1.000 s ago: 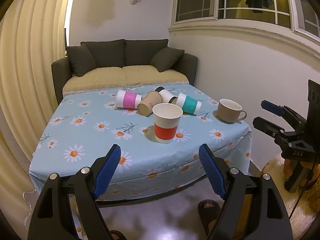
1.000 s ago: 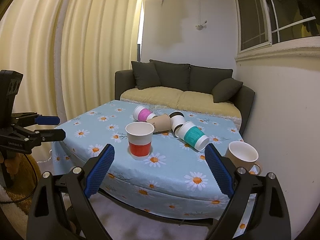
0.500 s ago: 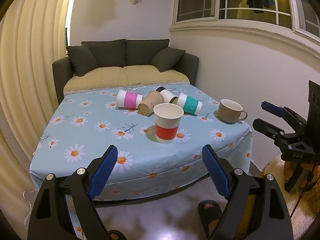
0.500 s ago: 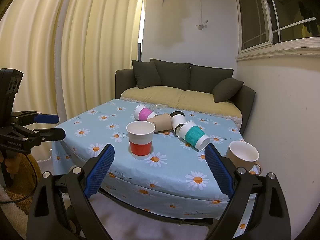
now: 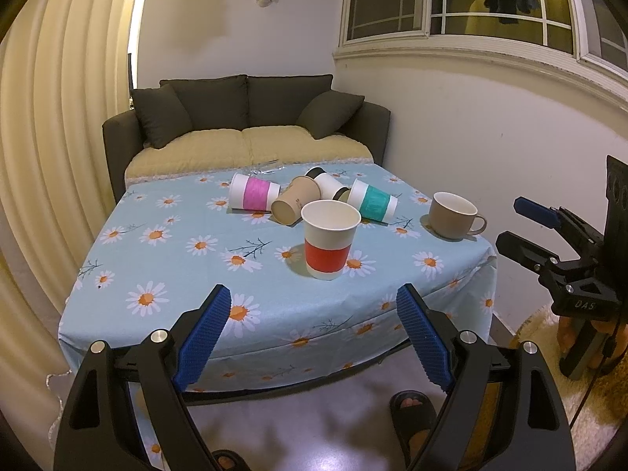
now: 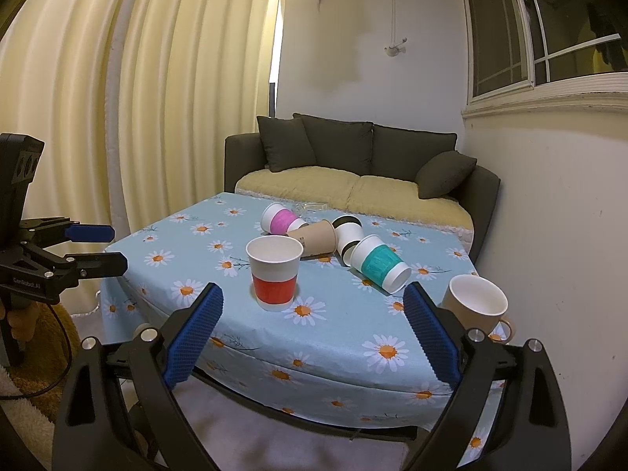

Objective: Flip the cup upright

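Note:
A paper cup with a red band (image 5: pixel 329 243) (image 6: pixel 274 271) stands upright near the table's front. Behind it several paper cups lie on their sides: a pink-banded cup (image 5: pixel 253 192) (image 6: pixel 280 218), a plain brown cup (image 5: pixel 294 205) (image 6: pixel 314 237), a black-and-white cup (image 5: pixel 329 185) (image 6: pixel 348 235) and a teal-banded cup (image 5: pixel 373 205) (image 6: pixel 380 264). My left gripper (image 5: pixel 312 333) is open and empty, short of the table's front edge. My right gripper (image 6: pixel 312 331) is open and empty, also short of the table.
A beige mug (image 5: pixel 451 216) (image 6: pixel 475 306) stands upright at the right corner of the daisy tablecloth table (image 5: pixel 165 267) (image 6: pixel 353 337). A dark sofa (image 5: pixel 251 125) is behind the table, curtains on the left, a wall on the right. A sandalled foot (image 5: pixel 412 412) is below.
Both grippers stay open and back off slightly from the table; the left one's fingers sit a little lower in view. The cups have not moved.

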`<state>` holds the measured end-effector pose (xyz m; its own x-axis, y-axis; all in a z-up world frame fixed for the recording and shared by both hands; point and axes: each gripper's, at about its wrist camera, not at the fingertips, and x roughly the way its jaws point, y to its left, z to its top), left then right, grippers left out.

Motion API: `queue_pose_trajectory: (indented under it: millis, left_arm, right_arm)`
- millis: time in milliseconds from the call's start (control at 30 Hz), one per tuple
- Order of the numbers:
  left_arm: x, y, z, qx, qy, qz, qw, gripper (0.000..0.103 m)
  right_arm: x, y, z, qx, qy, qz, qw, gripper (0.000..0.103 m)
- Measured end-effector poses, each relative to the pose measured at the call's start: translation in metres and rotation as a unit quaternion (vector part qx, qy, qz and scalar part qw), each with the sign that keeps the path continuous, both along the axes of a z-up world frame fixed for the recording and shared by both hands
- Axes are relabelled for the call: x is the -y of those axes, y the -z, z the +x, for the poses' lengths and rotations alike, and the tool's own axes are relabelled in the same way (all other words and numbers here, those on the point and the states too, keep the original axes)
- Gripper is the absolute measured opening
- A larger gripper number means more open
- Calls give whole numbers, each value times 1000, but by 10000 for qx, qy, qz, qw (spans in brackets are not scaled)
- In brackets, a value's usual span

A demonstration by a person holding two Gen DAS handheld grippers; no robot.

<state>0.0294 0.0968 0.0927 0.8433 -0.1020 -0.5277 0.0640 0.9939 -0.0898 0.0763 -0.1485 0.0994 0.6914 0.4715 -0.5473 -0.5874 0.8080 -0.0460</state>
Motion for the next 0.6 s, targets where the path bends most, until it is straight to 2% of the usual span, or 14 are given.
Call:
queue_pose_trajectory:
  millis: [600]
  left_arm:
    - [0, 0, -1, -1, -6, 16, 10000, 84]
  right_arm:
    - [0, 0, -1, -6, -3, 2, 10000, 92]
